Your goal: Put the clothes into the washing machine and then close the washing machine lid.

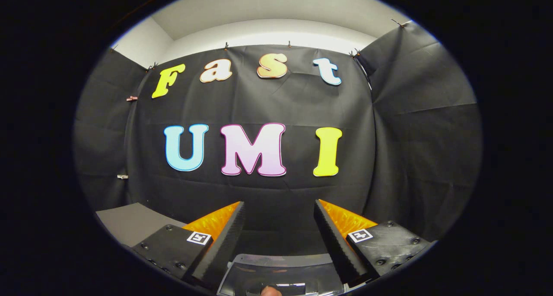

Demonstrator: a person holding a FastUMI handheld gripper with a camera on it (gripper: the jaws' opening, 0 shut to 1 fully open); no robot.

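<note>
1. Two fingers of the gripper (279,209) stand wide apart with nothing between them; the ridged inner pads (224,240) face each other across open air. Claw holds nothing.
2. Gripper is raised and looks level at the black cloth wall (276,101) of the booth, well above whatever sits lower down.
3. Between the fingers, low and close to the camera, lies a dark, glossy panel with a pale grey rim (281,259). Judged to be the top of the washing machine, probably its lid; whether that lid is up or down cannot be told from this angle.
4. No clothes to be seen between or ahead of the fingers. Whether they are already in the drum or lying lower down cannot be told.
5. A small, rounded, skin-toned bit (271,291) shows at the near edge of the panel; too little of it to say what it is, possibly a fingertip.
6. A grey surface (129,220) runs off beyond the left finger, against the cloth.
7. Step in hand, as a judgement: gripper is between actions, either before fetching the clothes or about to deal with the lid.
8. Next move calls for tipping the gripper downward to bring machine and clothes into sight, then coming down with the fingers kept apart.
</note>
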